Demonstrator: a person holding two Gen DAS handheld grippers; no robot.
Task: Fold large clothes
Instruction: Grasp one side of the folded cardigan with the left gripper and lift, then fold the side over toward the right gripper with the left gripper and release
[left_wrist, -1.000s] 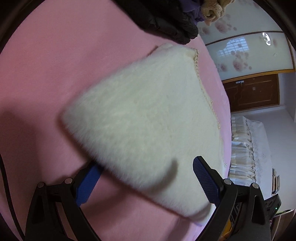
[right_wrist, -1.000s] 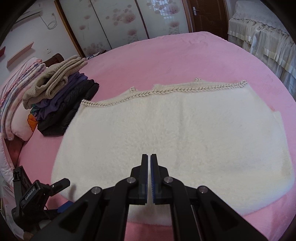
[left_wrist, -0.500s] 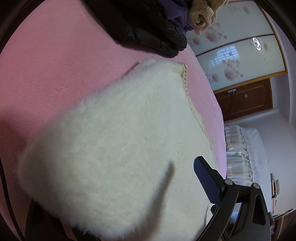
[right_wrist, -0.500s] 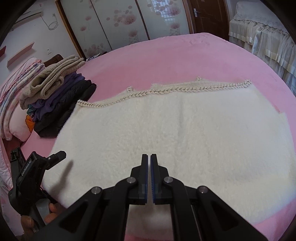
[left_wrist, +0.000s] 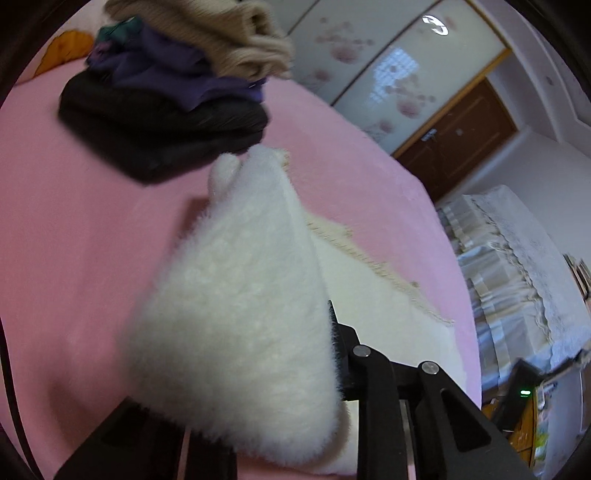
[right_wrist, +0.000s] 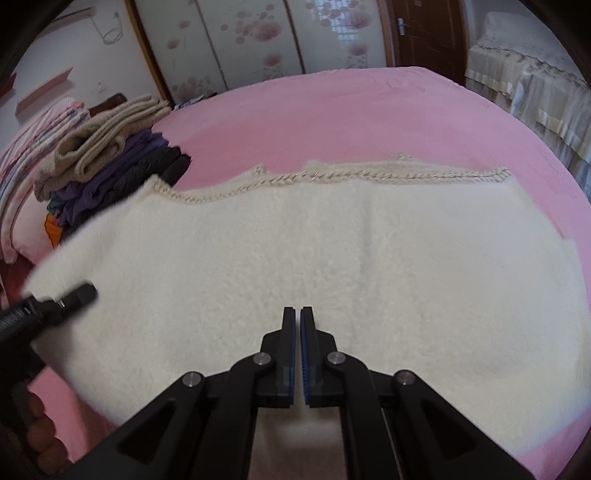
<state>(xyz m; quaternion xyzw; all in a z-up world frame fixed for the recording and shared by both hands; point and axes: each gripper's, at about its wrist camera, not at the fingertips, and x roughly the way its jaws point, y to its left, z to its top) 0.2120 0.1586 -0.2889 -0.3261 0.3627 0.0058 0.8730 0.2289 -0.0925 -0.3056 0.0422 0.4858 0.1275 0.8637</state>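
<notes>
Your left gripper (left_wrist: 317, 354) is half hidden: the fluffy white garment (right_wrist: 332, 258) hangs over 1 finger, so you see only the other black finger (left_wrist: 338, 347) with its blue pad pressed into the fur. Its jaws have just been closing, and the garment's edge is pinched between them. That corner is lifted off the pink bed cover (right_wrist: 332, 110) and looks blurry, so the exact spot of the pinch is hard to make out.

From the right wrist view, the left gripper shows only as a dark tip at the garment's left side, and a bit of your hand (right_wrist: 37, 432) is cut off at the frame edge.

Your right gripper (right_wrist: 296, 321) is closed tight with only a thin slit between the 2 blue pads. It seems to hold nothing, low over the near middle of the garment.

The garment lies spread flat across the bed, its braided trim (right_wrist: 332, 175) along the far edge. A stack of folded clothes (right_wrist: 110, 162) sits just past its far left corner.
</notes>
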